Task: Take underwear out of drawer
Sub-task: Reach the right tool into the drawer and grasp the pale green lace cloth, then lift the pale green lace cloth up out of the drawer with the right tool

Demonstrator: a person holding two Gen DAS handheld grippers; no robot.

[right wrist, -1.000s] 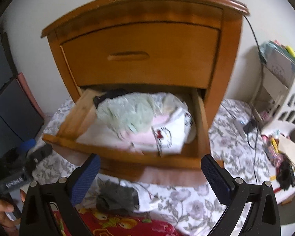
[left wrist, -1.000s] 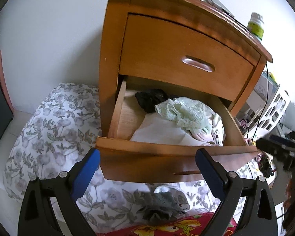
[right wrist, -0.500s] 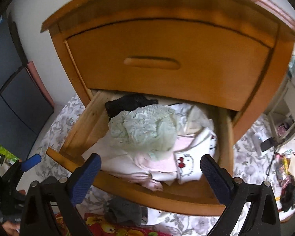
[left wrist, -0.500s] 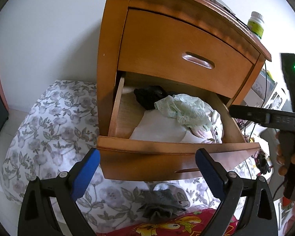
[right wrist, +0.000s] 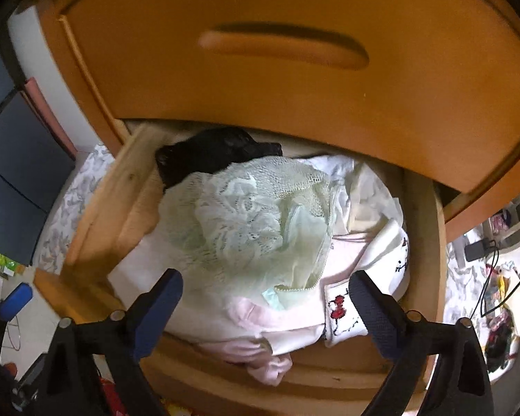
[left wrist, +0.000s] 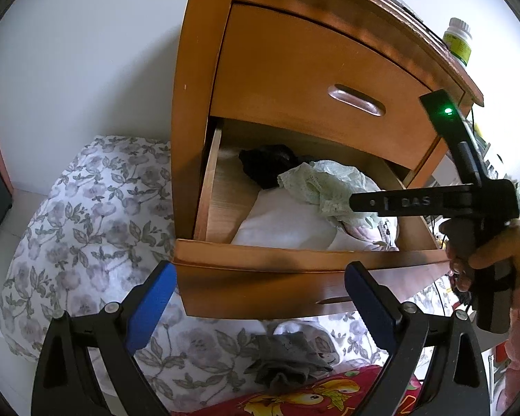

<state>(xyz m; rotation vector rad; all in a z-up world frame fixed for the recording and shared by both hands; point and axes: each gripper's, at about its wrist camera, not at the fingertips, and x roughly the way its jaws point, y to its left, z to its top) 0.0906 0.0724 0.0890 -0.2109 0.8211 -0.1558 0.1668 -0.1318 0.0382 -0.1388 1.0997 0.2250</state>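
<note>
My right claw [right wrist: 265, 306] hangs over the open drawer [left wrist: 294, 260], jaws spread wide but just narrowing a little, nothing gripped; the pale green lace underwear [right wrist: 256, 222] lies between and just beyond its tips. It tops a pile of white and pink clothes, with a black garment [right wrist: 211, 154] behind. My left claw [left wrist: 260, 301] gapes empty before the drawer front. Below lie floral bedding [left wrist: 86, 208] and a grey garment [left wrist: 287, 360]; a bottle [left wrist: 459, 43] stands on the wooden nightstand [left wrist: 197, 69] by a white wall.
</note>
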